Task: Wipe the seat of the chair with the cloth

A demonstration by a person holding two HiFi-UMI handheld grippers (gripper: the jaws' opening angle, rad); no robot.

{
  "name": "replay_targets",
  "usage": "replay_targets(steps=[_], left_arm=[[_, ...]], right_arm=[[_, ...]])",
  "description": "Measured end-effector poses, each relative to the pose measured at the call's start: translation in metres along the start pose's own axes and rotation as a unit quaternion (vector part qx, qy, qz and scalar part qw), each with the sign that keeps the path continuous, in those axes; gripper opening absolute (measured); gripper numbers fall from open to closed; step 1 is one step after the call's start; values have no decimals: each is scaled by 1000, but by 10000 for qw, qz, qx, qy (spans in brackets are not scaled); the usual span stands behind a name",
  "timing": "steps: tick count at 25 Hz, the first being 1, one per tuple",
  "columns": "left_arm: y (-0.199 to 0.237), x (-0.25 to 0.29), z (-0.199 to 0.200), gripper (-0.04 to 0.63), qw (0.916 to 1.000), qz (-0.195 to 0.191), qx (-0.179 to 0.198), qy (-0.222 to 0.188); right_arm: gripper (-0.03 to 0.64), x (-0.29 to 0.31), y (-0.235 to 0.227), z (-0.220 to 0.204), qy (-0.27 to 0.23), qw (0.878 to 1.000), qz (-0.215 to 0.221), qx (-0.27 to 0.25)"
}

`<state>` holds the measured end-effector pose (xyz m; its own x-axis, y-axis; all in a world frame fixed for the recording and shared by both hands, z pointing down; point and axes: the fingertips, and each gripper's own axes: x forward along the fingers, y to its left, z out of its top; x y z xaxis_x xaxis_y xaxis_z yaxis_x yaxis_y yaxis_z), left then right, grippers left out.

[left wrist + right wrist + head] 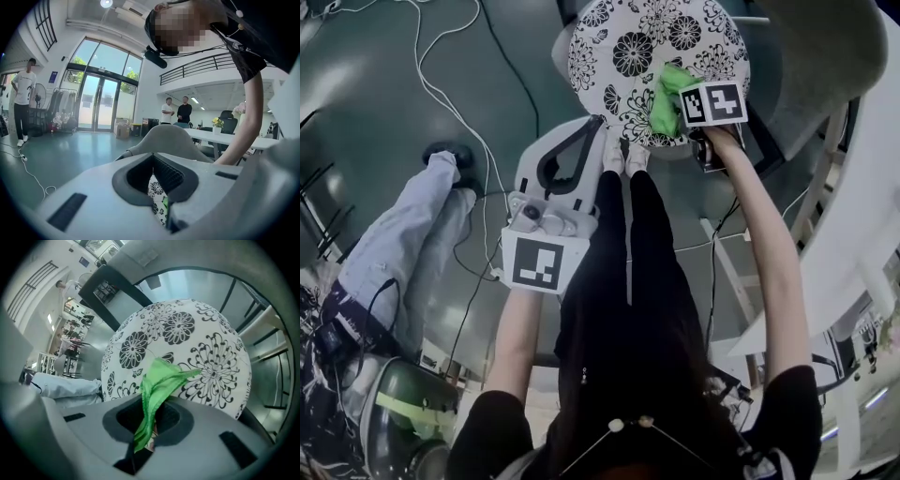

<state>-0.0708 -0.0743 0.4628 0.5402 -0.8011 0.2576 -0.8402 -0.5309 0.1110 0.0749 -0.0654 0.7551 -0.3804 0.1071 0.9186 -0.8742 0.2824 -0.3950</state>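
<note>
the green cloth [159,380] is lying bunched on the chair seat [187,329] — the round white cushion with black flowers — toward the edge nearest me. its tail is running back into my right gripper [149,425]. i'm watching those jaws pinching the cloth between their dark pads, while the free end is fanning out over the pattern and touching it. from the head view, the bunch is sitting on the seat's near right part, with the gripper's marker cube [712,103] just beside it.

my left gripper [598,122] is hanging back over the floor in front of my legs, nose pointing at the seat's near rim without touching it. its jaws are pressing together at the tips with nothing in them. through the slot behind the tips i'm glimpsing a strip of flowered seat and a sliver of green.

moving outward — my pale shoes [623,155] are standing just beside the rim. white cables [441,94] are trailing across the grey floor [356,84] on the left, and a person's legs in light trousers [403,234] are stretching out there, well apart from the chair. a white table [862,234] is curving along the right. in the left gripper view two people [176,112] are standing far off, and another [23,93] is standing near the glass doors [98,103].
</note>
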Motion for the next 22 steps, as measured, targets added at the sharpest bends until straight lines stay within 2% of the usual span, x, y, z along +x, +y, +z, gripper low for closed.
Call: replay_targets(steps=[8, 14, 18, 22], left_arm=[[-4, 5, 4, 6, 10000, -59, -3, -28], [-11, 12, 5, 6, 9999, -145, 13, -39], [-14, 14, 6, 6, 9998, -183, 65, -34], [-17, 14, 7, 6, 9997, -203, 98, -23]], right_arm=[[46, -24, -54, -28, -73, 9972, -404, 629], [46, -38, -91, -39, -131, 9865, -976, 1311], [46, -45, -101, -37, -119, 9828, -1439, 1148], [46, -52, -96, -31, -277, 9839, -1477, 967]])
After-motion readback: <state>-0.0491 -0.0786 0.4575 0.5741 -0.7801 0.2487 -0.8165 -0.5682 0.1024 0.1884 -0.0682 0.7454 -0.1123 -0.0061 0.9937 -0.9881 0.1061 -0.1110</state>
